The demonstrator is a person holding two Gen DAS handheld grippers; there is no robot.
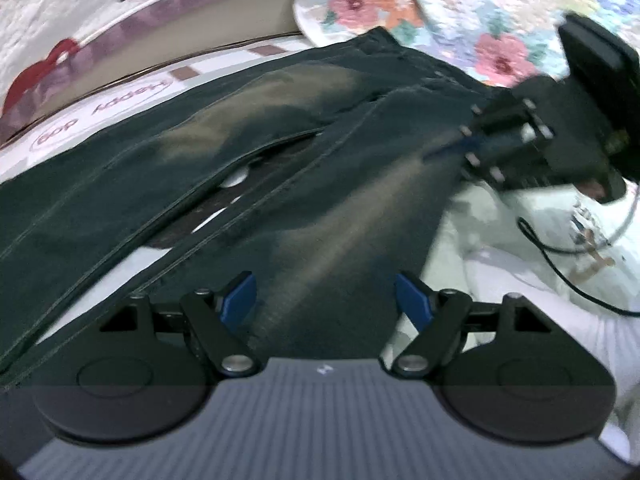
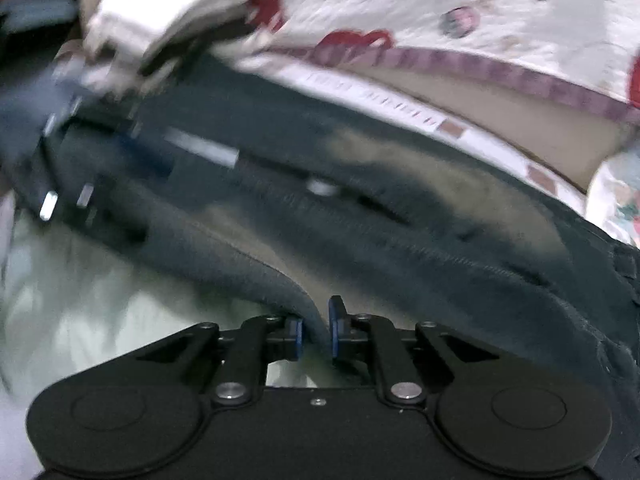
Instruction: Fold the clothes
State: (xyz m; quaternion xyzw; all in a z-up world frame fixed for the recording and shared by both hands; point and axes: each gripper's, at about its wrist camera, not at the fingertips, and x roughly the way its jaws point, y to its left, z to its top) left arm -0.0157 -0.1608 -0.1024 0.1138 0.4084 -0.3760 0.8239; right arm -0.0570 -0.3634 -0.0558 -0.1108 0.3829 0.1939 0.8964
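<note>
Dark blue-green jeans with faded patches lie spread across the bed, legs running to the left. My left gripper hovers open over the near leg, with denim below its blue pads and nothing between them. At the upper right of the left wrist view, my right gripper meets the jeans' near edge. In the right wrist view, the right gripper is shut on a raised fold of the jeans. The left gripper shows only as a blur at upper left.
A strawberry-print quilt and a floral quilt border the far side of the bed. The printed sheet shows beside the jeans. Pale cloth with a black cable lies at the right.
</note>
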